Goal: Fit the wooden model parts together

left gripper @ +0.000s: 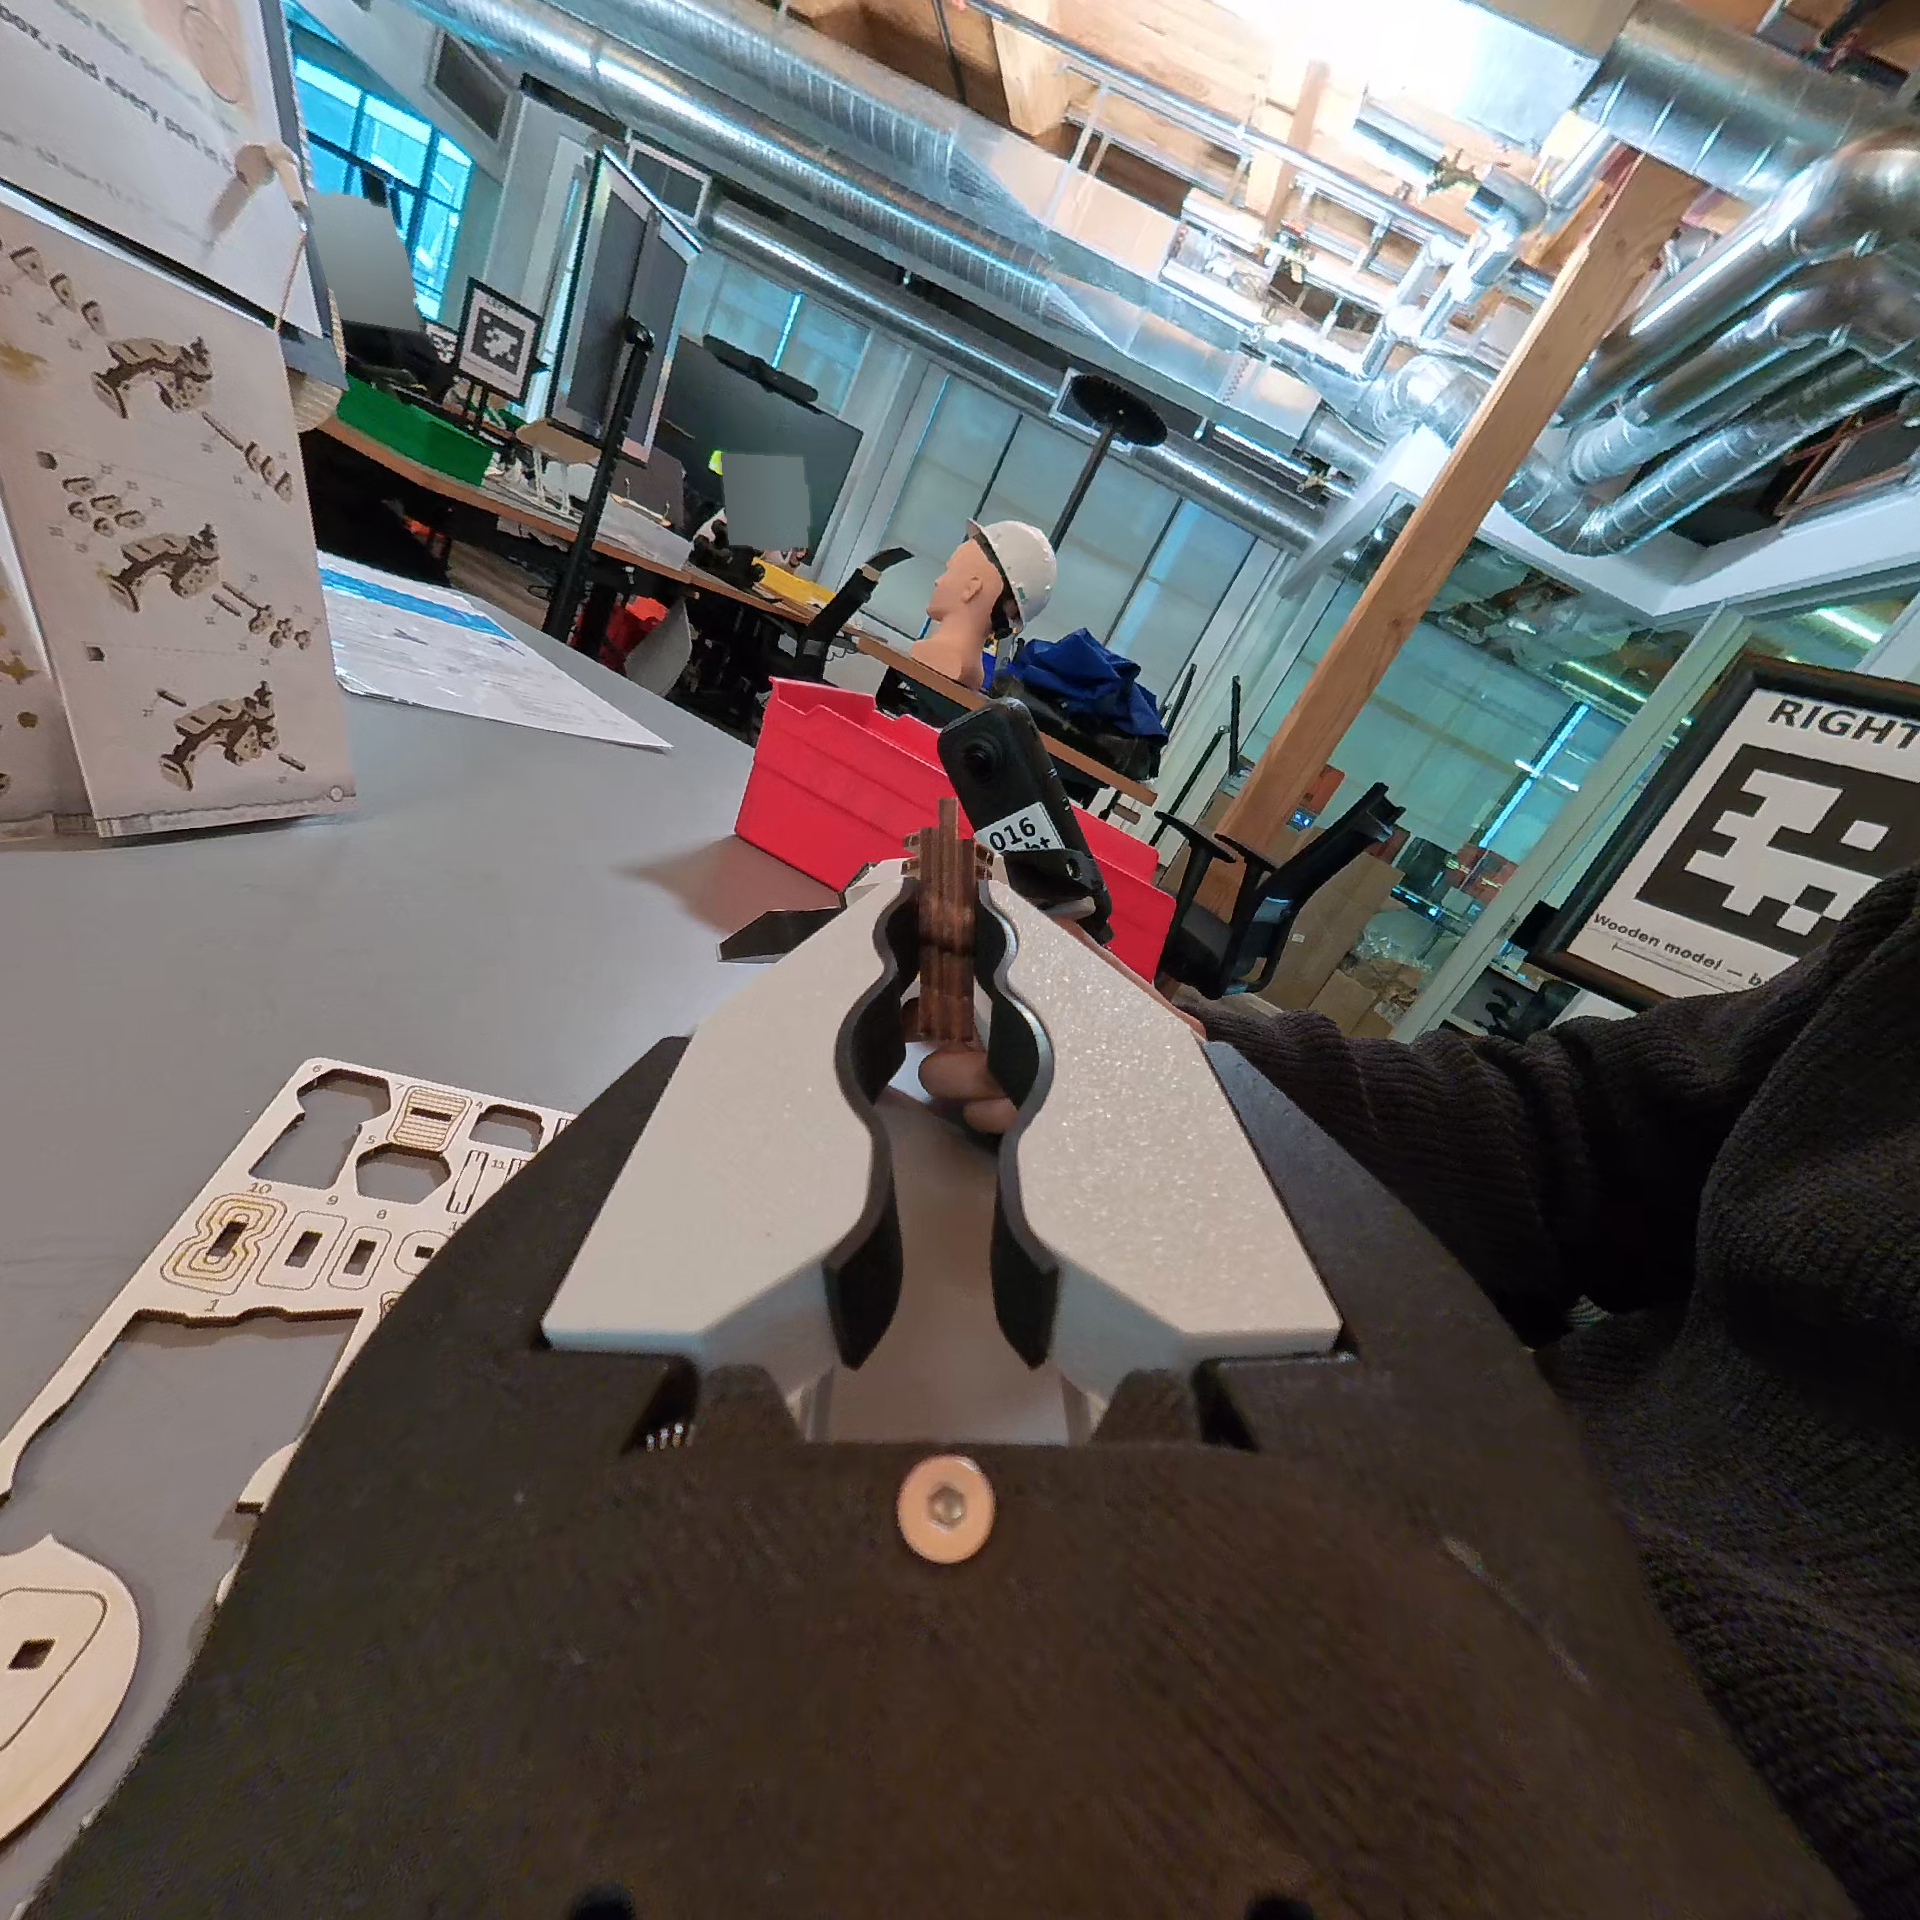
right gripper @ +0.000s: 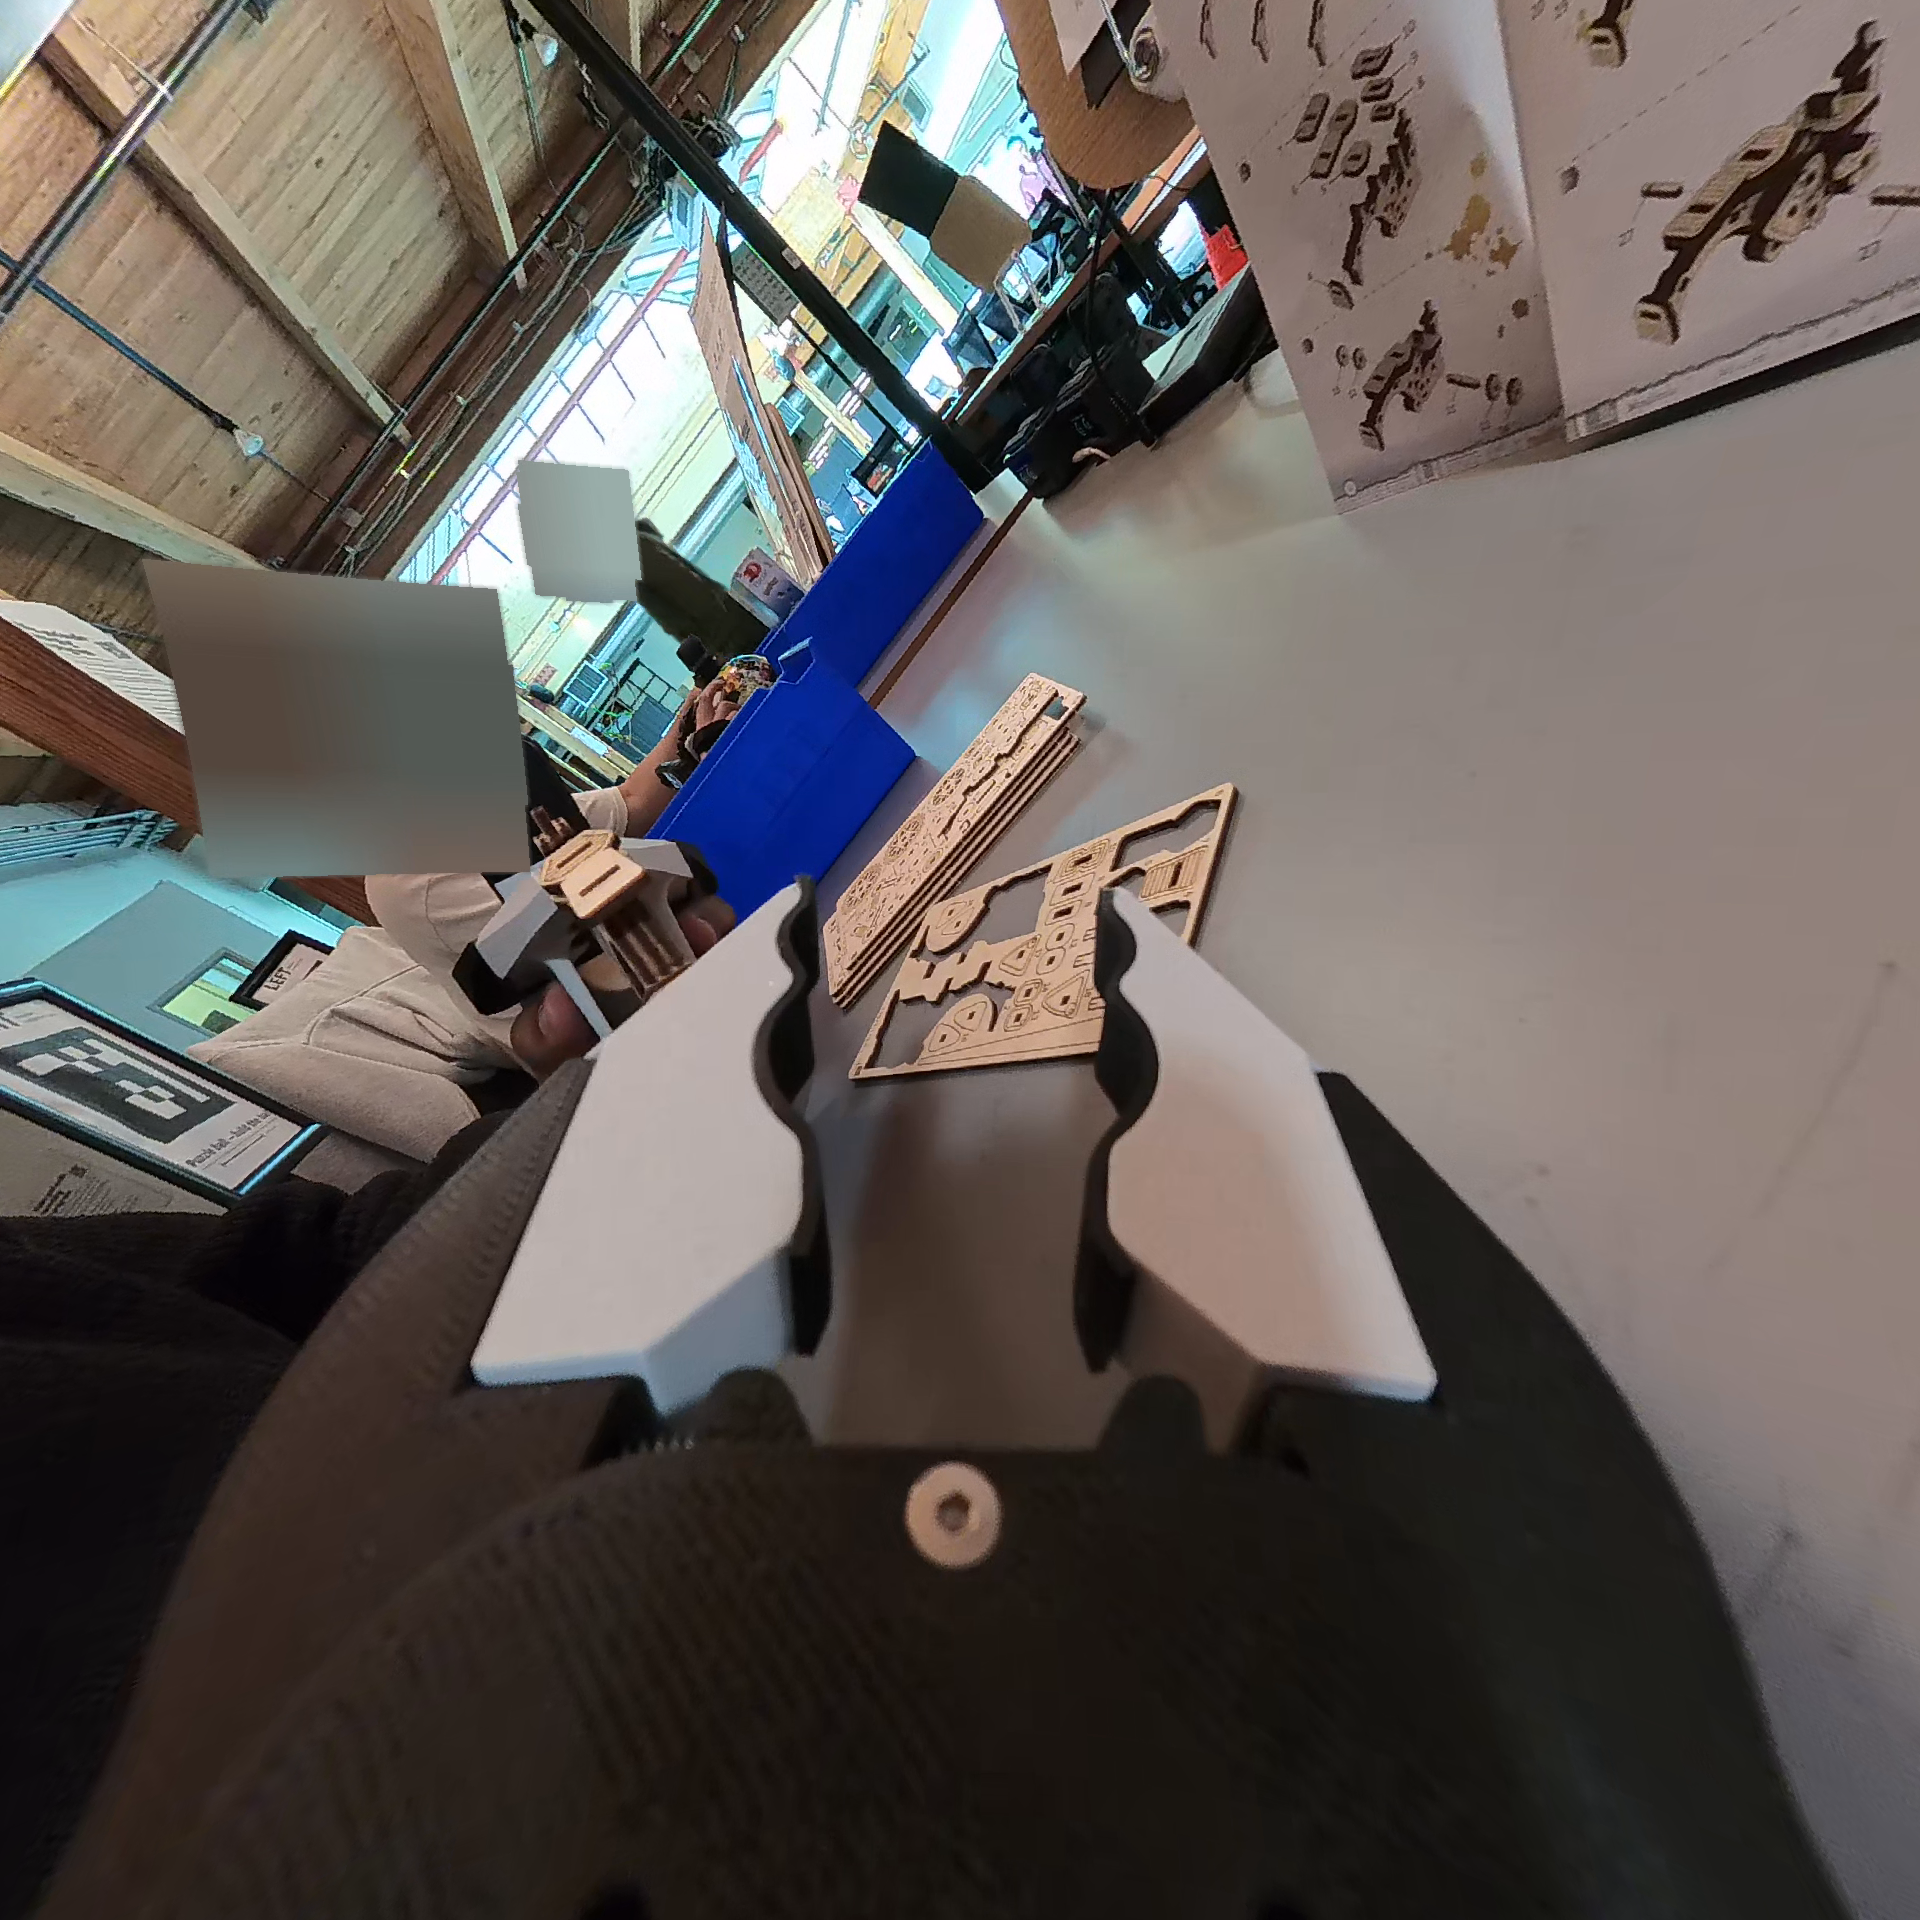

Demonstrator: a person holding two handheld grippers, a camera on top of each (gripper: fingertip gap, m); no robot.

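My left gripper (left gripper: pixel 943 914) is shut on a small wooden sub-assembly (left gripper: pixel 945 935) of stacked plywood pieces, held edge-on above the grey table (left gripper: pixel 416 935). The same assembly (right gripper: pixel 597 894) shows in the right wrist view, clamped in the left gripper (right gripper: pixel 582 914) at the left. My right gripper (right gripper: pixel 951 914) is open and empty, raised over the table, with a punched plywood sheet (right gripper: pixel 1049 966) seen between its fingers. In the left wrist view the right gripper's camera end (left gripper: pixel 1013 800) sits just behind the assembly. A part sheet (left gripper: pixel 260 1216) lies at lower left.
A stack of plywood sheets (right gripper: pixel 956 831) lies beside blue bins (right gripper: pixel 810 769). A red bin (left gripper: pixel 862 790) stands at the table's far edge. Folded instruction sheets (left gripper: pixel 156 582) stand at the left, also in the right wrist view (right gripper: pixel 1662 229). A dark sleeve (left gripper: pixel 1662 1143) crosses at right.
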